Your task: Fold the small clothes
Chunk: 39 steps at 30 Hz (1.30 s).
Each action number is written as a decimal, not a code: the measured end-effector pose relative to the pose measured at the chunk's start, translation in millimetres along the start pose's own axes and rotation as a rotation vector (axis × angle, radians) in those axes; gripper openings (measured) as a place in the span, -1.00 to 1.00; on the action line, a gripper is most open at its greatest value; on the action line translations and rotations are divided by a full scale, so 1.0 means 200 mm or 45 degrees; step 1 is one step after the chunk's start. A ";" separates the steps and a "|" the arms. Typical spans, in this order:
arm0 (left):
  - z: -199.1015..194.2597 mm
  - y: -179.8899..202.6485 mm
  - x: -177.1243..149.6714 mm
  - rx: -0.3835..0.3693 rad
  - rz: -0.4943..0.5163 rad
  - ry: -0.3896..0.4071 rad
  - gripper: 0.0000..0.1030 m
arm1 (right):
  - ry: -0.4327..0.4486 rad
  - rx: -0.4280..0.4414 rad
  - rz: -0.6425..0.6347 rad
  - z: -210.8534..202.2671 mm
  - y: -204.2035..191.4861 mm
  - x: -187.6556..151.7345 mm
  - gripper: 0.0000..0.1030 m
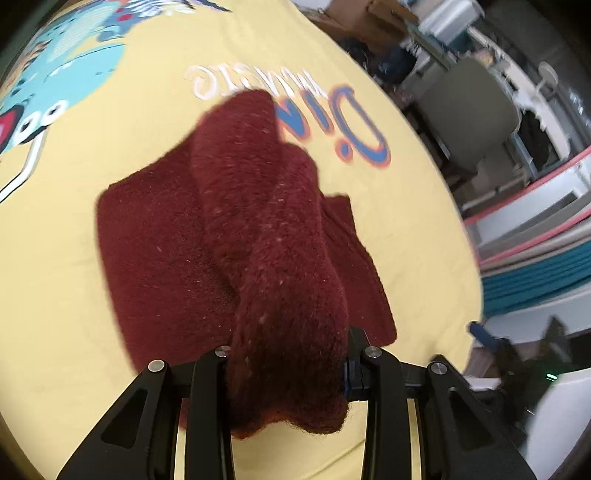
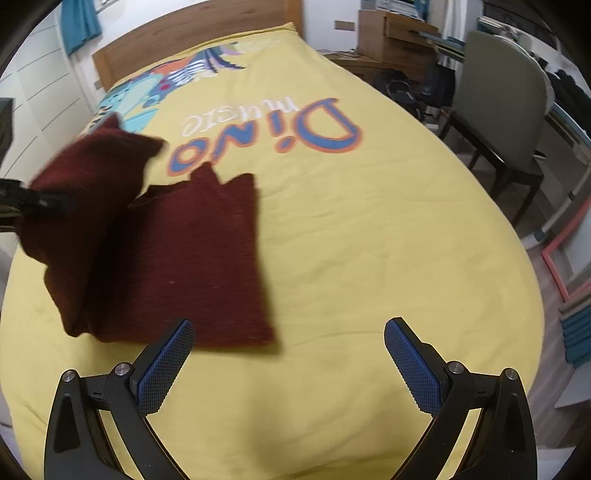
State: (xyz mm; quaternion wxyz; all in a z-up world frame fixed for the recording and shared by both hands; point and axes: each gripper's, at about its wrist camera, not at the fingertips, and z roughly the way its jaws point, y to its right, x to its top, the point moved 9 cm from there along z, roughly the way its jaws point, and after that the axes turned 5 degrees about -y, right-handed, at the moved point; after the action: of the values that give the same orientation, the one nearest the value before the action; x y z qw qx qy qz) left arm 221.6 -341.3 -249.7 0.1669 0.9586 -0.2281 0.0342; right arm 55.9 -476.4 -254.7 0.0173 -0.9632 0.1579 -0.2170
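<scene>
A dark red knitted garment [image 1: 258, 229] lies on the yellow bed cover [image 1: 66, 258]. One side of it is lifted in a thick fold that runs up into my left gripper [image 1: 288, 354], which is shut on it; the fabric hides the pads. In the right wrist view the same garment [image 2: 192, 258] lies flat at left of centre, and its raised part hangs from the left gripper [image 2: 37, 201] at the left edge. My right gripper [image 2: 290, 326] hovers open over bare cover, just off the garment's near right corner, with nothing between its blue pads.
The yellow cover [image 2: 369, 240] carries a blue "Dino" print [image 2: 303, 129] and cartoon figures near the wooden headboard [image 2: 184, 33]. A grey chair [image 2: 498, 122] and a cluttered desk [image 2: 399, 37] stand off the bed's right side, with framed boards [image 2: 565, 258] on the floor.
</scene>
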 end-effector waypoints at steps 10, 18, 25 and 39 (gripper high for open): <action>0.30 0.06 -0.13 0.281 0.109 -0.063 -0.08 | -0.101 -0.029 0.055 0.10 0.19 -0.17 1.00; 0.28 0.10 -0.11 0.265 0.089 -0.078 0.76 | -0.139 -0.011 0.085 0.15 0.22 -0.24 1.00; 0.07 0.14 -0.08 0.071 0.062 -0.015 0.97 | -0.136 0.001 0.082 0.11 0.21 -0.22 1.00; -0.32 -0.34 -0.22 0.107 -0.054 0.128 0.97 | -0.089 0.134 -0.127 -0.10 -0.22 0.19 0.99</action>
State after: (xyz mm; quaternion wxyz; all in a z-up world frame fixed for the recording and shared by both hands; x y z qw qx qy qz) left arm 214.5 -243.4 -216.4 0.1384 0.9664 -0.1976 0.0883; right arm 93.4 -445.6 -216.0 0.0627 -0.9746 0.0974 -0.1918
